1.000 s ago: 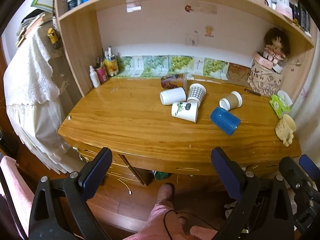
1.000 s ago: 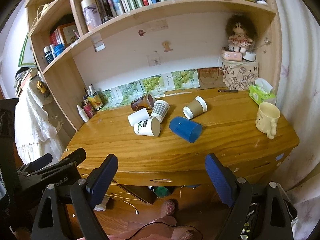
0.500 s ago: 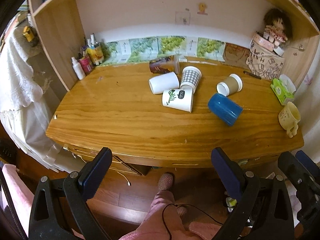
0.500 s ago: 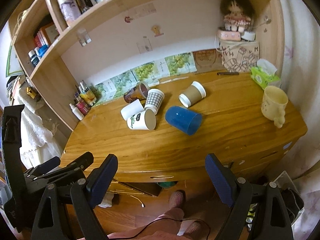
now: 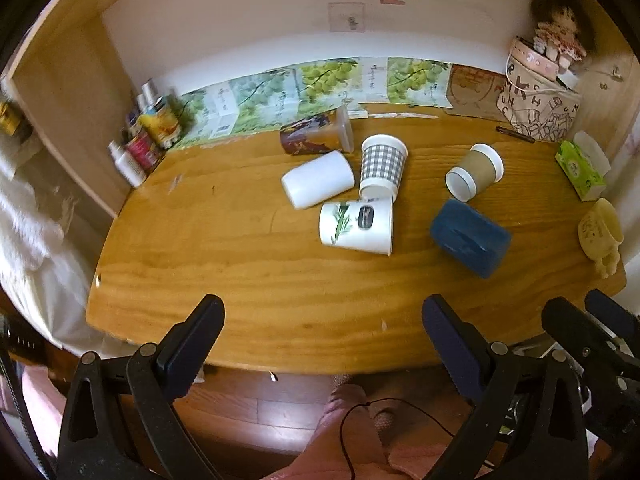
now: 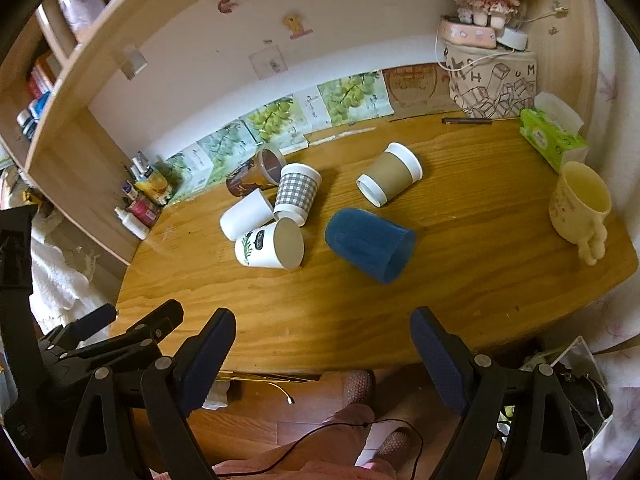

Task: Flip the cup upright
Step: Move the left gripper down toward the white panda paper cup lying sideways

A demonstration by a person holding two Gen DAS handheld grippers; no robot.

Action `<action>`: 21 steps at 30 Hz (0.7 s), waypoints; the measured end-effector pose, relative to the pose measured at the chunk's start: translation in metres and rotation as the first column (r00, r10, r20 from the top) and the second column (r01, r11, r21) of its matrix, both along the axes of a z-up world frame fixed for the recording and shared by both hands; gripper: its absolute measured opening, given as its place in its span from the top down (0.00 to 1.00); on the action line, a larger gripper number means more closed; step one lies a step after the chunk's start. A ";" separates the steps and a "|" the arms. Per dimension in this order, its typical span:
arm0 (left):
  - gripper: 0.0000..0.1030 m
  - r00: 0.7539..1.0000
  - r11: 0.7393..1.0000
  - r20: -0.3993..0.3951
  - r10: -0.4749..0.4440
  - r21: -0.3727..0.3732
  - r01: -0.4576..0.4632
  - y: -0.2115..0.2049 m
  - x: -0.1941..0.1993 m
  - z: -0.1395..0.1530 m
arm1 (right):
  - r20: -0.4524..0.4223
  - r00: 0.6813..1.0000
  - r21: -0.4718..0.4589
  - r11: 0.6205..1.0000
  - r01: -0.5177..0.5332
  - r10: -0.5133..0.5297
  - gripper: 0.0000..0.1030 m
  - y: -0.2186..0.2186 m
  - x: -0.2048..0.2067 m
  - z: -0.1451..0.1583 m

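Observation:
Several cups lie on their sides on the wooden desk (image 5: 248,280): a blue cup (image 5: 470,238) (image 6: 370,244), a white cup with a leaf print (image 5: 356,226) (image 6: 270,246), a plain white cup (image 5: 318,184) (image 6: 246,218), a checked cup (image 5: 382,168) (image 6: 298,194), a brown-sleeved cup (image 5: 474,172) (image 6: 390,180) and a dark printed cup (image 5: 316,136) (image 6: 254,174). My left gripper (image 5: 322,328) is open and empty over the desk's front edge. My right gripper (image 6: 322,336) is open and empty, also at the front edge, below the blue cup.
A cream mug (image 6: 580,204) stands upright at the right edge. A green tissue box (image 6: 552,138), a printed bag with a doll (image 6: 490,76) and bottles (image 5: 144,140) line the back. Shelf walls close in both sides.
Both grippers have moved forward and tilted down toward the desk, so the cups look larger and nearer. The cups have not moved. Both grippers stay open.

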State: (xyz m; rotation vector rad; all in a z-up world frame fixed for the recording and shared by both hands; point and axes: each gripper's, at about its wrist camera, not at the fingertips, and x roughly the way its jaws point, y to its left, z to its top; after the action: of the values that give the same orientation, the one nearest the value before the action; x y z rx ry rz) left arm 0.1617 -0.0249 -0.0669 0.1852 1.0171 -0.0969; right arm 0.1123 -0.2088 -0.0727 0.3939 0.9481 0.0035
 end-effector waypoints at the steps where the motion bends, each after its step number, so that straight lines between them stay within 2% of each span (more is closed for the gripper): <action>1: 0.03 1.000 1.000 -0.009 -0.019 0.003 0.019 -0.002 0.006 0.000 | -0.010 1.000 0.004 1.000 0.000 0.000 0.13 0.000 0.008 -0.001; 7: 0.04 0.992 0.991 -0.030 -0.126 0.041 0.127 -0.015 0.039 0.002 | -0.060 0.998 0.033 0.999 0.000 0.002 0.13 0.000 0.042 -0.009; 13: 0.04 0.964 0.960 -0.047 -0.261 0.089 0.264 -0.022 0.064 0.003 | -0.110 0.994 0.085 0.996 0.033 -0.023 0.13 -0.003 0.068 -0.015; 18: 0.04 0.922 0.914 -0.078 -0.380 0.123 0.387 -0.027 0.079 -0.002 | -0.152 0.986 0.138 0.987 0.082 -0.060 0.13 -0.008 0.086 -0.022; 21: 0.04 0.887 0.879 -0.121 -0.446 0.130 0.460 -0.029 0.092 -0.008 | -0.180 0.980 0.166 0.979 0.119 -0.089 0.13 -0.013 0.093 -0.027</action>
State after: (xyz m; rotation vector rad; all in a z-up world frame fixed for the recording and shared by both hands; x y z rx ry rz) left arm 0.2535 -0.0538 -0.0746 0.5673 1.0532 -0.4591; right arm 0.2051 -0.2217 -0.0997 0.6156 1.1001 -0.0433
